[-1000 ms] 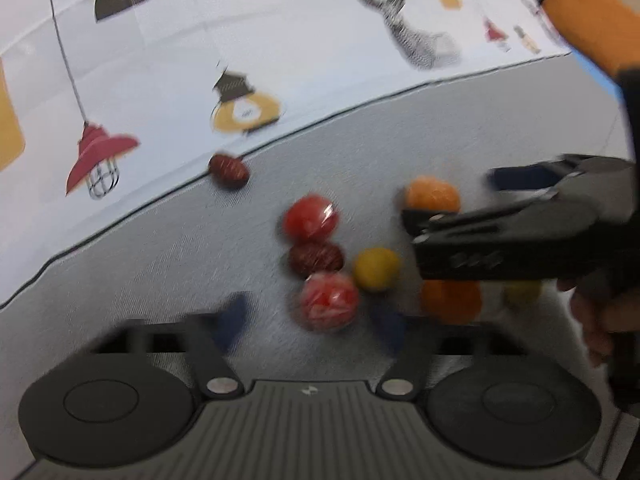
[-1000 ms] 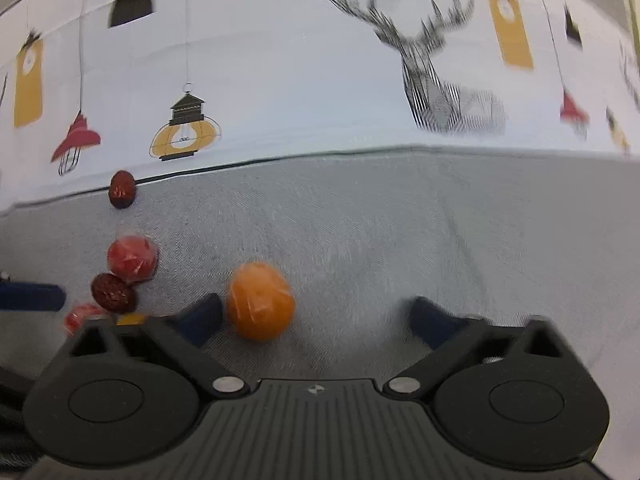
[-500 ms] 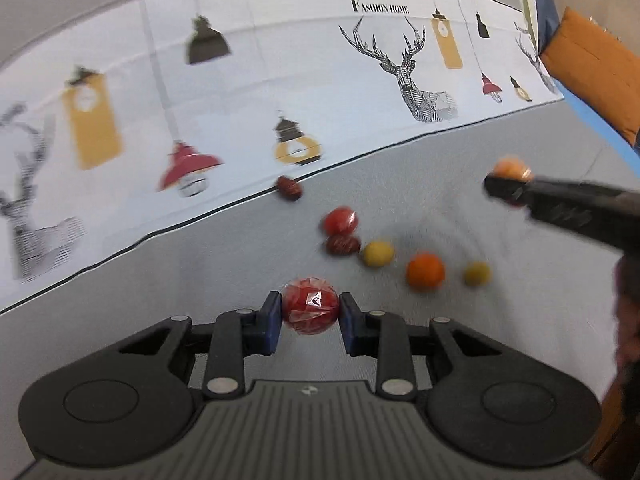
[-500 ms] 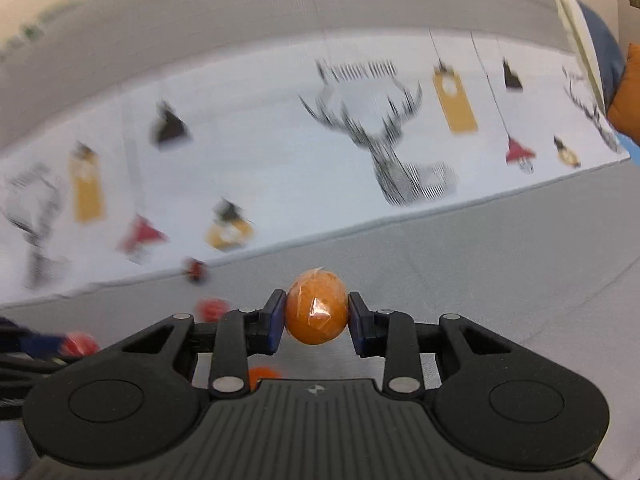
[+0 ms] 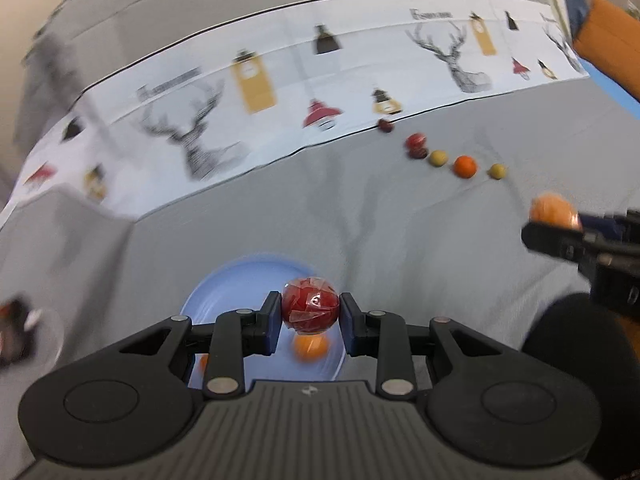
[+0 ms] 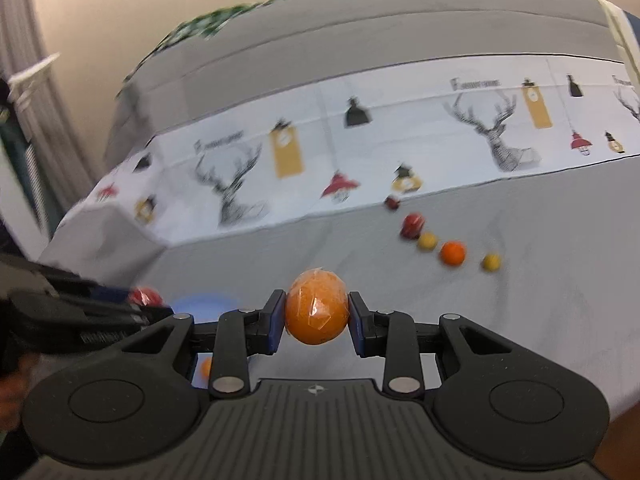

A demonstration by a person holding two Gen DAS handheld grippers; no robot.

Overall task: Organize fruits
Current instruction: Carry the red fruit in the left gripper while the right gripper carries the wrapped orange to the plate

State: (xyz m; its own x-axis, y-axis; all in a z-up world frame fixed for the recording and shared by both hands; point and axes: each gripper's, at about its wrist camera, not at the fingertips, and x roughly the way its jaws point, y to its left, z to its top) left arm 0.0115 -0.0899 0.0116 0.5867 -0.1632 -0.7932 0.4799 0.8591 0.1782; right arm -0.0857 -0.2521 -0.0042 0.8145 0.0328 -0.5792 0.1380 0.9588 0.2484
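Note:
My left gripper (image 5: 310, 312) is shut on a red wrapped fruit (image 5: 310, 310), held above a light blue plate (image 5: 224, 284) on the grey cloth. An orange fruit (image 5: 310, 347) lies on that plate beneath it. My right gripper (image 6: 316, 312) is shut on an orange wrapped fruit (image 6: 316, 306); in the left wrist view it shows at the right edge, with its fruit (image 5: 552, 208). Several loose fruits lie in a row far off: dark red ones (image 5: 416, 142), yellow ones (image 5: 438, 158) and an orange one (image 5: 465, 166). The plate (image 6: 204, 304) sits low left in the right wrist view.
A white cloth band (image 5: 280, 92) printed with deer and lamps runs across the back of the grey surface. An orange cushion (image 5: 608, 40) sits at the far right. A dark blurred object (image 5: 16, 332) stands left of the plate. Curtains (image 6: 24, 80) hang at the left.
Both grippers closed on their fruits, the left on the red one, the right on the orange one. They lifted and swung left, away from the fruit row, and the blue plate came into view.

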